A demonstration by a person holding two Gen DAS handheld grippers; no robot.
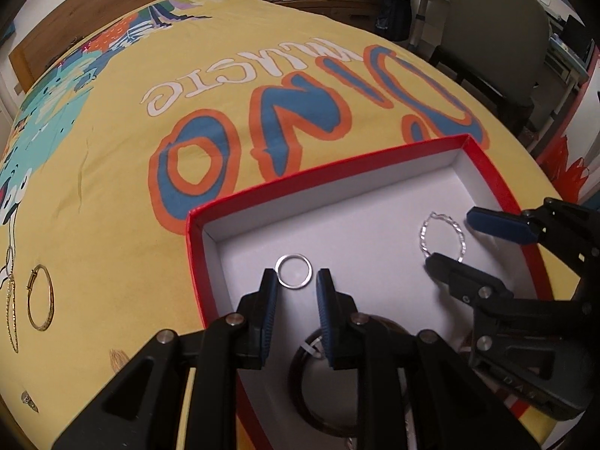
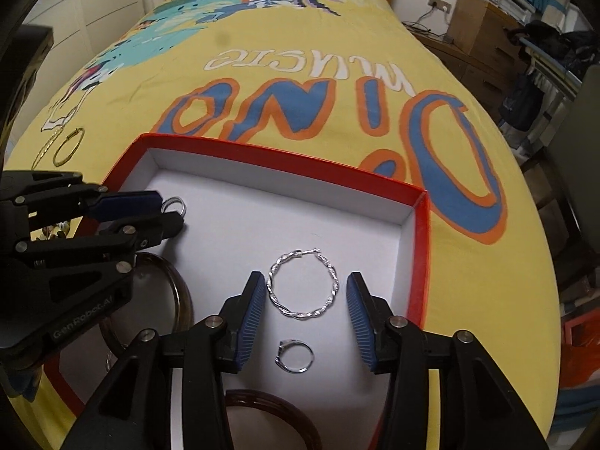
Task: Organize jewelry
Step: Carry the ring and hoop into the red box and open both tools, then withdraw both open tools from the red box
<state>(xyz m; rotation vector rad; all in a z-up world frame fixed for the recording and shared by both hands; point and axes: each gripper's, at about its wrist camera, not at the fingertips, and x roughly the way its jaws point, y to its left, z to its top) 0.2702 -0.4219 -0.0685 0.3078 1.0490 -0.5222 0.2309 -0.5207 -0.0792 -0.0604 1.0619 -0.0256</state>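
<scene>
Red-walled box (image 1: pixel 491 172) w/ white floor holds both grippers: left gripper (image 1: pixel 297 288) spread just behind plain silver ring (image 1: pixel 293 270); right gripper (image 2: pixel 305 302) spread around twisted silver hoop (image 2: pixel 302 285).

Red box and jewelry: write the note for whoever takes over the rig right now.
Left gripper: open, empty, over the plain silver ring in the red box.
Right gripper: open, empty, straddling the twisted silver hoop on the box floor.
Already in the box: those two, a small silver ring, and dark brown bangles at the near side.
Left to do: gold bangle and gold chain lie on the yellow bedspread, left of the box; a small piece sits nearer the bed edge. Move them in.
</scene>
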